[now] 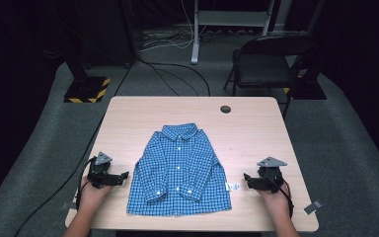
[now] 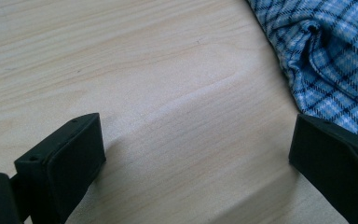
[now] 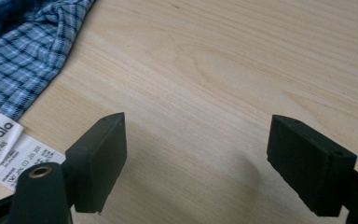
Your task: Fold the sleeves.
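Note:
A small blue checked shirt [image 1: 180, 170] lies flat and buttoned on the wooden table [image 1: 128, 118], collar away from me and sleeves folded down its front. My left gripper [image 1: 123, 176] rests on the table just left of the shirt, open, with bare wood between its jaws. In the left gripper view the shirt's edge [image 2: 328, 60] lies at the upper right, close to the right jaw. My right gripper [image 1: 247, 178] rests just right of the shirt, open over bare wood. The shirt's side [image 3: 23, 51] and white labels [image 3: 2, 144] appear at the left of the right gripper view.
A dark round hole [image 1: 225, 109] sits near the table's far edge. Behind the table stand a black folding chair [image 1: 269, 64], a stand with a yellow-black striped base [image 1: 86, 89] and cables on grey carpet. Tape tabs [image 1: 313, 207] mark the near corners.

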`<control>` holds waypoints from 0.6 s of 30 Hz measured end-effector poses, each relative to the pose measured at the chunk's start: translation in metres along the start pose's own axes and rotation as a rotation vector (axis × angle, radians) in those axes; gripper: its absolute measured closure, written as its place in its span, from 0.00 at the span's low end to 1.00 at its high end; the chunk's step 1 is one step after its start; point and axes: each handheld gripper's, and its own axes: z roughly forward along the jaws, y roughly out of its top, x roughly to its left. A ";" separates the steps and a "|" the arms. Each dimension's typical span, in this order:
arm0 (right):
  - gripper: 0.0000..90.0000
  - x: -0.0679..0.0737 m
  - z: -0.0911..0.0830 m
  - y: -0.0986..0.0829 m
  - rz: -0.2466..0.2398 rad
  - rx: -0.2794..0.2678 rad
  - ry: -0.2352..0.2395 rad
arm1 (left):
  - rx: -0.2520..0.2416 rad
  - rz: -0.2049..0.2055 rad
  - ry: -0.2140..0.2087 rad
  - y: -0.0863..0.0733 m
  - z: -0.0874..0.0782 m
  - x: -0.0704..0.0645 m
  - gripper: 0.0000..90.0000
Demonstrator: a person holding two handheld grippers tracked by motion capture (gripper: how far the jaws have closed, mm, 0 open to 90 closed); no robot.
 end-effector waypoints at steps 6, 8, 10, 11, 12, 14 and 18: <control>0.20 -0.004 0.000 -0.002 0.018 -0.003 -0.005 | 0.000 0.000 0.001 0.000 0.000 0.000 0.03; 0.19 -0.006 0.000 -0.003 0.020 -0.003 -0.008 | 0.002 0.000 0.002 0.000 0.000 0.000 0.03; 0.18 -0.007 0.001 -0.004 0.031 0.004 -0.012 | 0.001 -0.001 0.001 0.000 0.000 0.000 0.03; 0.17 -0.007 0.002 -0.005 0.038 0.008 -0.011 | 0.002 0.001 0.001 0.000 0.000 0.000 0.03; 0.16 -0.008 0.003 -0.006 0.043 0.011 -0.013 | 0.002 0.000 0.000 0.000 0.000 0.000 0.03; 0.16 -0.009 0.003 -0.007 0.057 0.007 -0.016 | 0.002 0.003 -0.001 0.000 0.000 0.000 0.03; 0.15 -0.010 0.003 -0.009 0.079 0.001 -0.008 | 0.003 0.003 -0.002 0.001 0.001 0.000 0.03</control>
